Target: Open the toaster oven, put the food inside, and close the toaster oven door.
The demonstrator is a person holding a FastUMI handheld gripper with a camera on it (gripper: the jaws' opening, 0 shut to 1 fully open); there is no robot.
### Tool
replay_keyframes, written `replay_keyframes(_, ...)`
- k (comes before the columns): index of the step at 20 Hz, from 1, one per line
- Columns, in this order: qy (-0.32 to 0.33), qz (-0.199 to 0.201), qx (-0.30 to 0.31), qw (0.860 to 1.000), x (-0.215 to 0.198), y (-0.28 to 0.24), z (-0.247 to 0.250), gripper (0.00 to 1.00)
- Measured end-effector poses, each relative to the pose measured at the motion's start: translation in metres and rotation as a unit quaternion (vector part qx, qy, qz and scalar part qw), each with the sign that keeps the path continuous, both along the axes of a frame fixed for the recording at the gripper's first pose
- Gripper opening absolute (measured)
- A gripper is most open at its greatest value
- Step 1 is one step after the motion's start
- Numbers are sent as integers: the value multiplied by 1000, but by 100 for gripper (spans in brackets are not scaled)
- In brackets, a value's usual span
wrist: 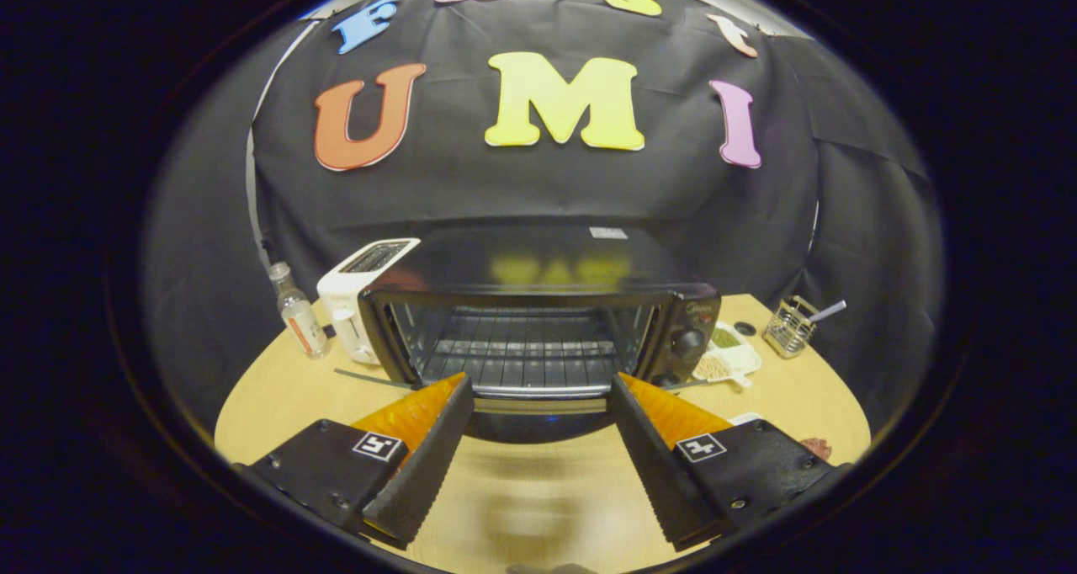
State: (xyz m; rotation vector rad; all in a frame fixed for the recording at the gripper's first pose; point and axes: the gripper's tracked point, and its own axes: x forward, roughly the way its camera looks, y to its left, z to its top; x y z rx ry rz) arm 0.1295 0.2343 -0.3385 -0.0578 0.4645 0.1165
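I hold the tongs [538, 389] released and empty just before the toaster oven [538, 321] on the desk [278, 389], its door [538, 418] down; I judge they might knock that door.

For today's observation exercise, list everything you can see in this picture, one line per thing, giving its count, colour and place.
toaster oven: one, black, on the table just ahead of the fingers, door open and folded down, wire rack bare inside.
pop-up toaster: one, white, touching the oven's left side.
bottle: one, clear with a label, left of the pop-up toaster.
divided dish: one, white, holding green and beige food, right of the oven.
wire basket: one, metal, with a stick-like thing in it, right of the dish.
table: one, light wood, under everything.
gripper: one, fingers spread wide at the open door's front edge, holding nothing.
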Motion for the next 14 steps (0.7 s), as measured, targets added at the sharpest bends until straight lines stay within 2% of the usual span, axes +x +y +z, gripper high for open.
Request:
replay_keyframes(4,17,7,-9,1000,-27,-6,-26,100)
replay_keyframes(14,58,7,-19,998,-55,-14,-79,100)
